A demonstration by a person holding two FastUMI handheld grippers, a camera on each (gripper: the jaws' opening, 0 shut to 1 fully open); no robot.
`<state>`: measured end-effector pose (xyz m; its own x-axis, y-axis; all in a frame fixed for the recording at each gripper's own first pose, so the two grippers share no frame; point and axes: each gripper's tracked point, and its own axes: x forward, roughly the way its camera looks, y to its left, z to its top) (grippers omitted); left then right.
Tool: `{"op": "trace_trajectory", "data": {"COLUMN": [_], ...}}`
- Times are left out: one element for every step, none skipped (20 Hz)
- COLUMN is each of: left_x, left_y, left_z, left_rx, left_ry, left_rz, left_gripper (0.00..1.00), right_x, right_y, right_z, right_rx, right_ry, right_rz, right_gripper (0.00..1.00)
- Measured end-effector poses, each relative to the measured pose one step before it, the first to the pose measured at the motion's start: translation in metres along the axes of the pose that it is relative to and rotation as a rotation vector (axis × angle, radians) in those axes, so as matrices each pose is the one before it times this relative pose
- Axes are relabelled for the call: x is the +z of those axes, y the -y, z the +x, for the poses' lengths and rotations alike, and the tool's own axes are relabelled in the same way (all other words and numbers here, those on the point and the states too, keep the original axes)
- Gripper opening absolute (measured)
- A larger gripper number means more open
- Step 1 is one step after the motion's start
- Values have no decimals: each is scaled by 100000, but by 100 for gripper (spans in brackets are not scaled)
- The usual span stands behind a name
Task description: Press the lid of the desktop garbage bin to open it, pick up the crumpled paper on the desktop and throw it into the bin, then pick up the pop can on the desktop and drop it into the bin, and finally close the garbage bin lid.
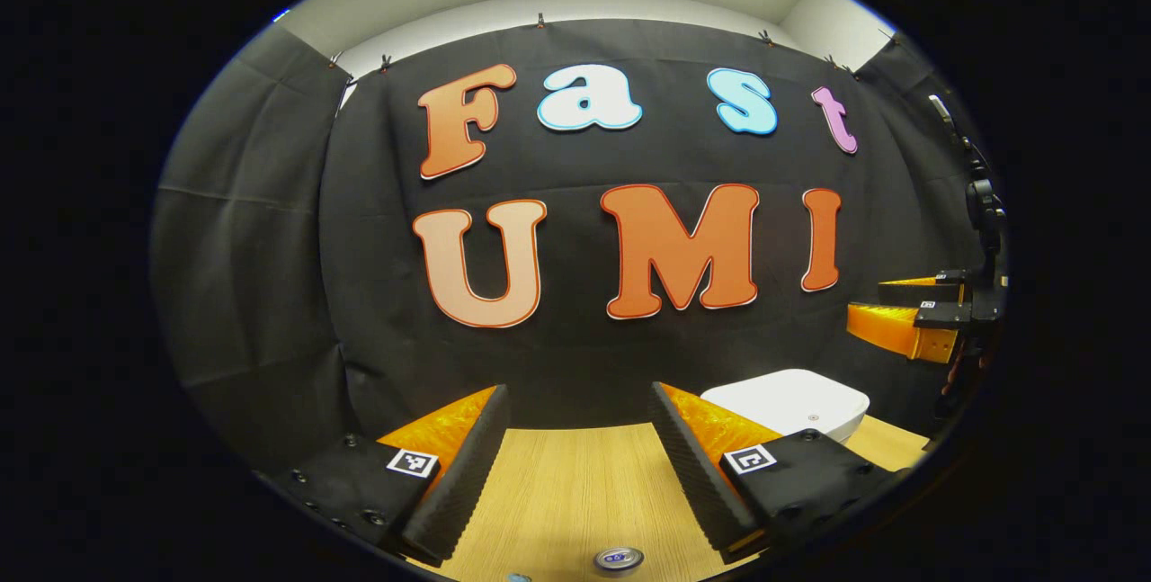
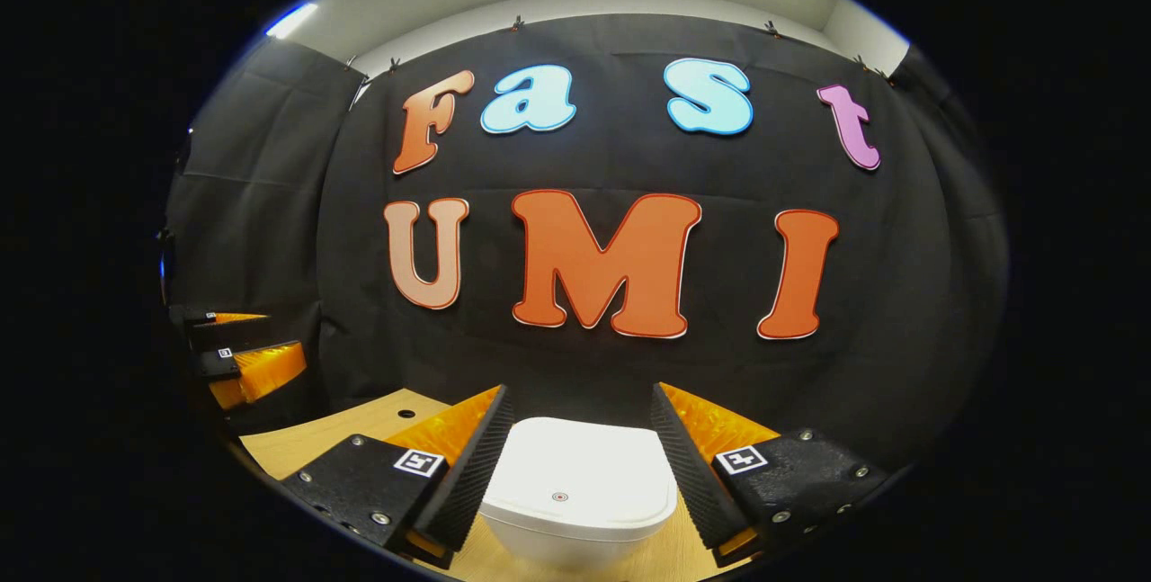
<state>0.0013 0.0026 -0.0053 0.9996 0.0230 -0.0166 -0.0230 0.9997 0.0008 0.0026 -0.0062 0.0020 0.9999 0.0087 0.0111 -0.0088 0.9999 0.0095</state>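
Observation:
The white desktop bin (image 2: 580,483) stands on the wooden table with its lid down. It sits just below and ahead of my right gripper (image 2: 581,393), whose jaws stand open on either side of it without touching. My left gripper (image 1: 580,393) is open and empty above the table. The silver top of the pop can (image 1: 619,558) shows under it at the lower edge. The bin (image 1: 791,402) lies to the left gripper's right. In the left gripper view, the right gripper (image 1: 886,308) hangs above the bin at far right.
The wooden table (image 1: 575,483) runs back to the black cloth wall. A small round hole (image 2: 406,414) marks the tabletop left of the bin. The left gripper (image 2: 281,337) hovers at the far left in the right gripper view.

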Motion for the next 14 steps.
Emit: {"op": "trace_trajectory", "data": {"left_x": [-11,-33,-31,-96,-41,-116,-54,-123,-15,-116,-47,-157,-65,-58], "left_y": [-10,-29,-12,-14,-27,-32,-24,-47,-24,-74,-74,-85,-25,-40], "left_z": [-13,7,46,7,10,8,-11,37,16,19,155,207,57,-38], "left_rx": [141,166,225,224,359,336,328,368,355,502,500,504,536,588], "left_ry": [-79,-191,-263,-344,-340,-397,-409,-476,-424,-478,-323,-353,-389,-385], "left_rz": [-48,-20,80,123,174,151,141,143,248,366,350,238,183,162], "left_gripper": [100,100,100,100,100,100,100,100,100,100,100,100,100,100], "right_x": [12,-144,-257,-401,-444,-382,-488,-470,-410,-272,-322,-413,-328,-546], "right_y": [67,85,-31,-98,17,-82,-23,-395,-55,-128,-50,-55,-19,193], "right_z": [160,27,151,92,241,159,265,182,225,132,247,232,352,247], "right_rx": [-216,46,271,584,472,60,673,1341,544,467,371,-70,35,-759], "right_ry": [-119,-314,-692,-1080,-1441,-1583,-1306,-1362,-964,-616,-511,-701,-982,-1093], "right_rz": [-177,-160,181,539,620,398,58,-11,-98,-296,-350,-241,25,265], "right_gripper": [90,88,85,82,75,70,64,60,49,43,32,27,17,12]}}
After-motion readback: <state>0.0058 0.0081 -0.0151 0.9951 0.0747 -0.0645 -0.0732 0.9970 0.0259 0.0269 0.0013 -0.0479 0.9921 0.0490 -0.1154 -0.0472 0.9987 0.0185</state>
